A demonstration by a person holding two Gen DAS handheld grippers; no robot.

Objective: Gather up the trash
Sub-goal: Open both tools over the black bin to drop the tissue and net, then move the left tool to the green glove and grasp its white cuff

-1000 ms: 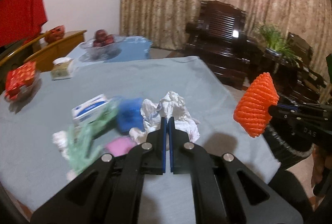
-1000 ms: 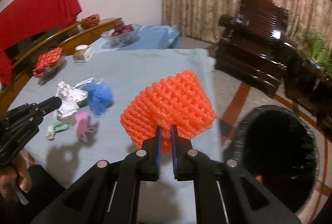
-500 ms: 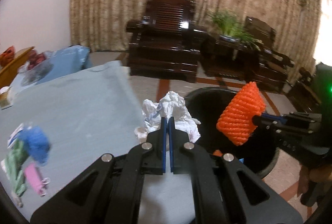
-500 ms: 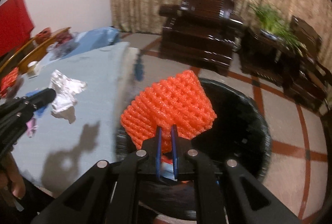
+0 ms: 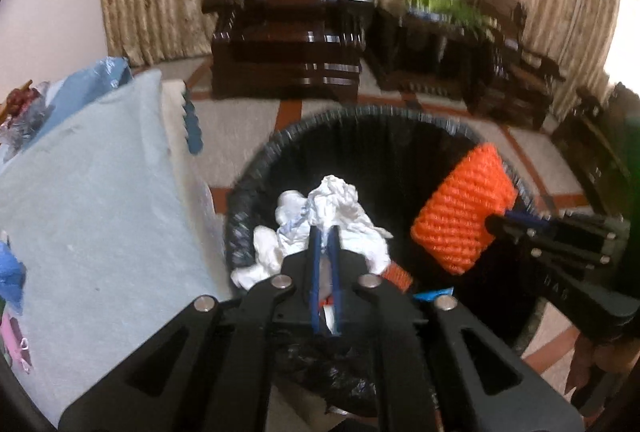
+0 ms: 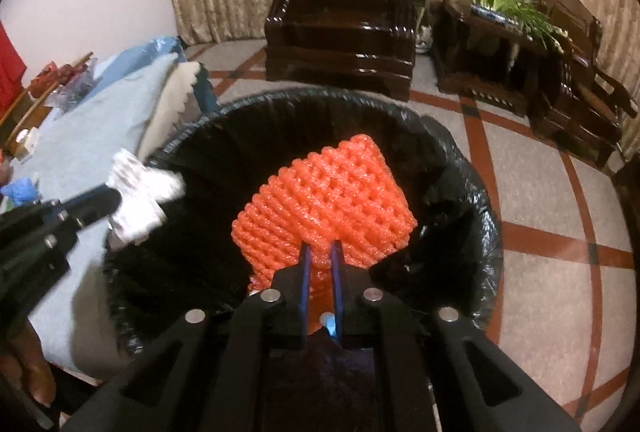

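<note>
Both loads, a second ago over the table (image 5: 92,191), now hang above the black-lined bin (image 6: 460,159). Left hand-held gripper (image 5: 325,232): jaws opening, crumpled tissue (image 5: 332,207) between. Right hand-held gripper (image 6: 320,252): jaws opening, orange foam net (image 6: 324,199) between. Release under way.

Black grippers (image 5: 325,232) — blue-lined jaws, silver screws

Your left gripper (image 5: 325,232) hangs over the black-lined bin (image 5: 256,187), jaws opening with the crumpled white paper (image 5: 332,207) between them. Your right gripper (image 5: 490,222) holds the orange foam net (image 5: 464,209) above that bin.
</note>
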